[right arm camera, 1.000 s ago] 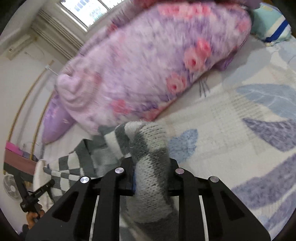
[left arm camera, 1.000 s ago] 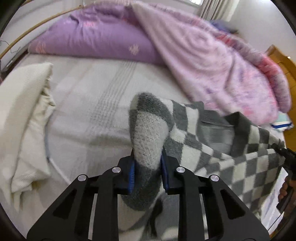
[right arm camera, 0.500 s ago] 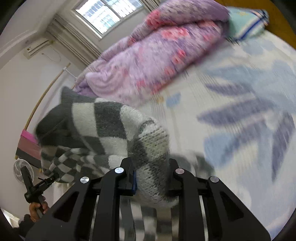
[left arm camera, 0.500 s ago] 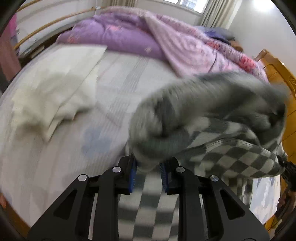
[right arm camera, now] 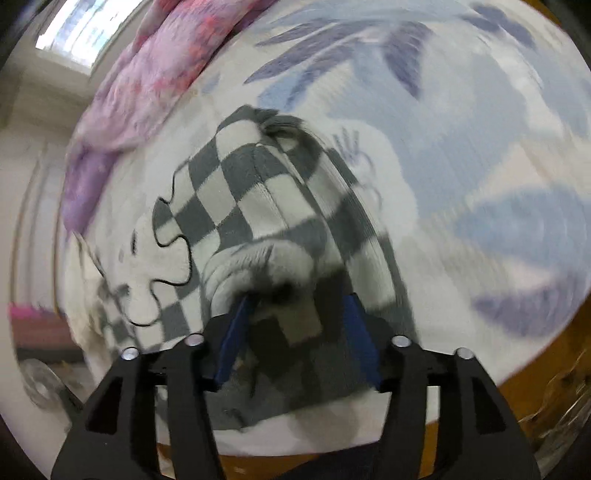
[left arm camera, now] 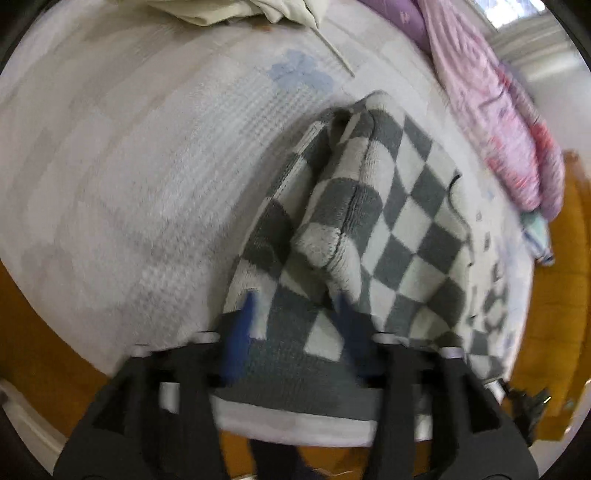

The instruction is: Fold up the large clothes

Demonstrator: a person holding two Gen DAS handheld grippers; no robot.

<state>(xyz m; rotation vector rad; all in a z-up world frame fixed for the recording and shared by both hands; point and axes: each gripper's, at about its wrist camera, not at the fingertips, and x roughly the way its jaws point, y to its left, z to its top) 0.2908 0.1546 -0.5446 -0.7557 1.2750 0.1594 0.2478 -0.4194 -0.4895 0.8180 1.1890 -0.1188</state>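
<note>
**Checkered knit folded at the near edge of the bed, both grippers spread apart**

A thick grey-and-white checkered sweater (left arm camera: 388, 221) lies bunched on the bed (left arm camera: 129, 184), close to its near edge. Its knit looks fuzzy and ribbed, the squares bent by soft rolls and ridges where one layer lies over another. In the right wrist view the same sweater (right arm camera: 258, 192) shows a plain white patch outlined by a wavy black line, and a rounded white roll of fabric sits just ahead of the gripper.

The left gripper (left arm camera: 297, 314) has just been opening; its blue pads stand apart with the sweater's grey band between them, and they do not look pressed on the cloth. The right gripper (right arm camera: 299, 325) has likewise just been opening, its blue pads set wide on either side of the knit, with a gap showing beside the right pad.

The bed sheet is pale, with a fine woven weave and blue leaf shapes. A pink and purple floral quilt (right arm camera: 155, 74), puffy and crumpled, lies heaped along the far side. Cream-coloured cloth (left arm camera: 236, 11) lies rumpled at the top of the left view. Much of both views is blurred.
</note>
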